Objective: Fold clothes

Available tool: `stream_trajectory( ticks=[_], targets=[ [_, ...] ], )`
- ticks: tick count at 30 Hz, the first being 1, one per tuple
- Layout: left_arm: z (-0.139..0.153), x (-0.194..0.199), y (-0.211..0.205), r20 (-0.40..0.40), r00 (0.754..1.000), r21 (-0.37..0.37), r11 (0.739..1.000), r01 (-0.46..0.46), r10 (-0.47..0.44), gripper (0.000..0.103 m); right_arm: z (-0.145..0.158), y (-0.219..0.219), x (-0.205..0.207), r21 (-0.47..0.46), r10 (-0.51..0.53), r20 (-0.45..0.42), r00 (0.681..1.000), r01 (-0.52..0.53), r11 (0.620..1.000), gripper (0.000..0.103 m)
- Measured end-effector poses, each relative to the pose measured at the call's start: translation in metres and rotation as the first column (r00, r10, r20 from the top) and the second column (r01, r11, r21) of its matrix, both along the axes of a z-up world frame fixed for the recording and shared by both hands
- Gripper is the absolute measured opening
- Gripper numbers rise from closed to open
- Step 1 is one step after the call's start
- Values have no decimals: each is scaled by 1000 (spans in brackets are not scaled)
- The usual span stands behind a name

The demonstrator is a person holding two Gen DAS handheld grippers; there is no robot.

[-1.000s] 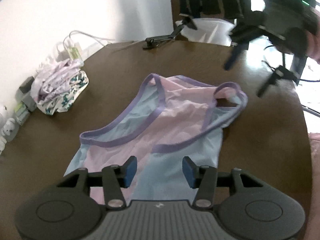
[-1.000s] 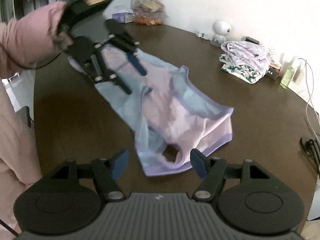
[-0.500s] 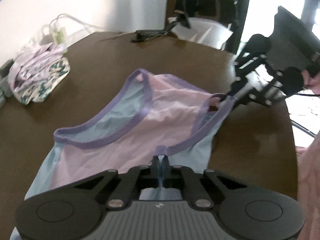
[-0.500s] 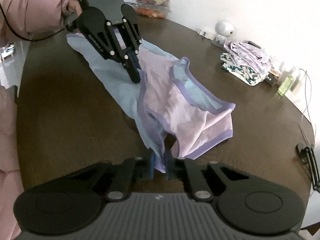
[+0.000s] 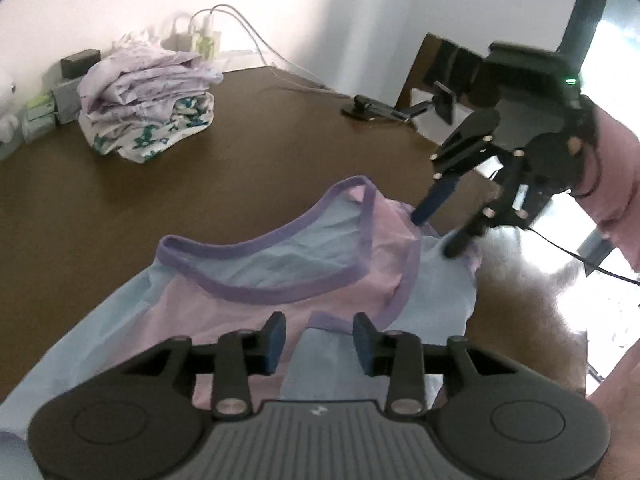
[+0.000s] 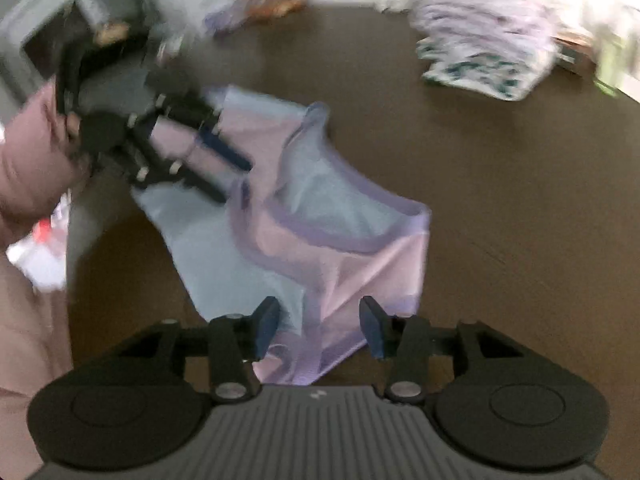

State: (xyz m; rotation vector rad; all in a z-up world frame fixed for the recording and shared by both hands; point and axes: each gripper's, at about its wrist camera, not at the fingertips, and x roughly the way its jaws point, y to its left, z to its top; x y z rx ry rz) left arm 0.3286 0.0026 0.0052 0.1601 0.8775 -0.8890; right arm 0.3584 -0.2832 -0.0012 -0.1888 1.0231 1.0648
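Note:
A pink and light-blue tank top with purple trim lies on the brown table, one long side turned over so a light-blue flap shows. My left gripper hovers over the hem end; its jaws are opening, with cloth below them and nothing pinched. My right gripper stands at the strap end with its jaws also opening and its tips just above the fabric. In the blurred right wrist view the tank top runs from my right gripper up to my left gripper.
A stack of folded printed clothes sits at the table's far side by the wall, also seen as the stack. Chargers and cables, a black clamp stand and a chair lie beyond. A pink sleeve holds the right gripper.
A second ago both grippers were open; half a second ago each was shut on the tank top's side edge. Now both have let go and the right gripper has moved inward over the garment.

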Motion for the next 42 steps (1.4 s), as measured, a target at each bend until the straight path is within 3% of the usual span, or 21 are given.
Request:
stream_trajectory(
  ticks=[3,10,14,17,22,24,25,28,32,34,35,36,42],
  targets=[
    [3,-5,10,17,1000,-12,1000,-3,3,58,6,-32,-5,138,-94,-6,996,94,986,58],
    [16,-48,57,89,990,-6,994,-105,105,61,-12,-44,-42,248,-200,-33,979,202,948,55],
    [24,-101,105,132,958,-2,967,-256,254,64,-24,-38,-59,261,-286,-61,956,292,920,54],
    [26,-141,145,160,892,-7,905,-426,422,63,-31,-37,-65,292,-352,-100,931,366,884,54],
    [19,-188,202,153,722,-44,734,-677,675,60,-33,-33,-77,345,-424,-119,898,438,830,52],
    [14,-196,218,127,676,-47,685,-727,726,54,-33,-29,-82,359,-444,-116,889,454,815,50],
    [11,-197,222,122,665,-39,673,-739,737,52,-33,-27,-84,359,-455,-113,883,464,810,50],
    [1,-195,228,119,650,-2,655,-756,751,52,-38,-21,-89,341,-493,-113,862,500,796,48],
    [-11,-185,235,120,654,26,656,-754,747,45,-43,-12,-94,318,-516,-108,850,521,792,39],
    [-16,-181,237,127,655,35,656,-754,745,29,-43,-8,-96,297,-530,-88,844,530,795,25],
    [-18,-181,236,144,654,47,655,-754,743,11,-43,-6,-96,283,-538,-83,839,538,794,20],
    [-18,-181,236,157,655,60,655,-754,739,4,-44,-5,-97,271,-544,-83,835,544,794,12],
    [-16,-183,242,191,668,110,661,-742,719,3,-43,-7,-100,209,-562,-62,825,561,801,6]
  ],
)
